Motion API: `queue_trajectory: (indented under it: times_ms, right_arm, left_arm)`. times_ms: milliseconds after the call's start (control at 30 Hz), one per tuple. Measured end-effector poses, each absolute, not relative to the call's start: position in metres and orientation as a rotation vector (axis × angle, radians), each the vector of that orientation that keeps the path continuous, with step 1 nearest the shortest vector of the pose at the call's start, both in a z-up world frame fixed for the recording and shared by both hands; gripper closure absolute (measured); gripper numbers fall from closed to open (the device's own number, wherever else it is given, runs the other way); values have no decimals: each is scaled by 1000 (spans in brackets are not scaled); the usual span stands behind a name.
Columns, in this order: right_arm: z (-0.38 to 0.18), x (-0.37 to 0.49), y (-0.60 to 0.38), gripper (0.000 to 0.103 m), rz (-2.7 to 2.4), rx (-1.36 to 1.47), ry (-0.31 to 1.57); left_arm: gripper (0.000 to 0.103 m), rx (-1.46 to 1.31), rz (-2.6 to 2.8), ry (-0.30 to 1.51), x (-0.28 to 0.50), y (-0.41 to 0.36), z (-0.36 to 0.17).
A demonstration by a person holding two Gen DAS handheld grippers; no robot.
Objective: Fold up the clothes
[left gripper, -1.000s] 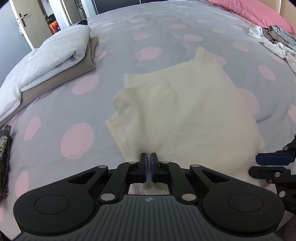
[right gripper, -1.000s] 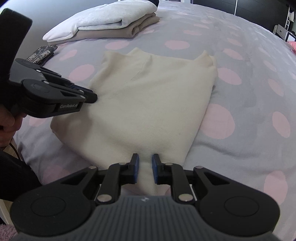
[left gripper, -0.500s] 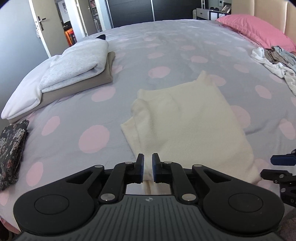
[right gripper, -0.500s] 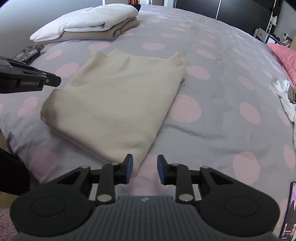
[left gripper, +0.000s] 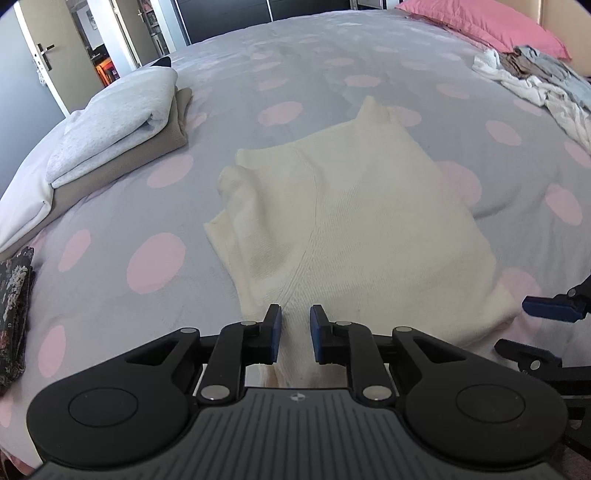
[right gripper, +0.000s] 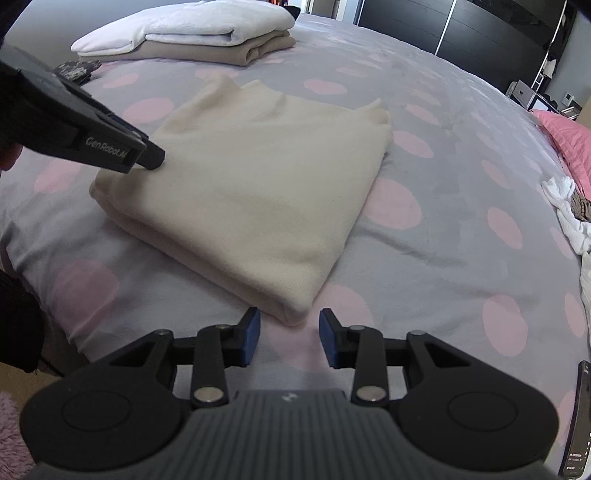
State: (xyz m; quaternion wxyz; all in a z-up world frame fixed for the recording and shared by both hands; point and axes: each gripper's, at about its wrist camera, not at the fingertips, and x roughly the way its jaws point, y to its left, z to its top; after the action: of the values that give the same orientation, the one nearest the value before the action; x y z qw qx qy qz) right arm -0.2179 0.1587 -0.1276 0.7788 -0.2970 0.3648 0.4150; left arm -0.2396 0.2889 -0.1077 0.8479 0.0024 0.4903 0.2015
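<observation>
A cream knit garment [left gripper: 343, 221] lies folded flat on the grey bed with pink dots [left gripper: 155, 266]; it also shows in the right wrist view [right gripper: 258, 184]. My left gripper [left gripper: 294, 332] is open, its jaws straddling the garment's near edge without pinching it. It shows from the side in the right wrist view [right gripper: 151, 158], tip at the garment's left corner. My right gripper [right gripper: 289, 332] is open and empty, just short of the garment's near corner. Its fingers [left gripper: 546, 308] show at the right edge of the left wrist view.
A folded stack of light grey and beige clothes [left gripper: 118, 125] lies at the far left, also in the right wrist view [right gripper: 199, 37]. A heap of unfolded clothes [left gripper: 535, 77] and a pink pillow [left gripper: 480, 22] lie at the far right. A dark patterned item [left gripper: 14, 306] sits by the left bed edge.
Both grippers have opened and let go of the cream garment, which now lies folded flat. The right gripper has drawn back off its near corner.
</observation>
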Motion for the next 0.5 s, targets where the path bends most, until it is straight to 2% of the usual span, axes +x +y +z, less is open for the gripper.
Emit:
queue_trajectory:
  times_ms: [300,333,367,500]
  right_arm:
    - [-135,-208,167,67,797,-573,766]
    - [-136,-208,167,74,797,-576,772]
    - [-136,-208,168,90,797,-580,778]
    - [-131,-217,165,93,804,-639,746]
  left_arm:
    - [88,35,428,1068,-236,289,-118]
    - [88,32,429,1071,-236,290,-119]
    - [88,30,431,1074,-235,290,-119]
    - [90,37,437,1090,-236,291,-122]
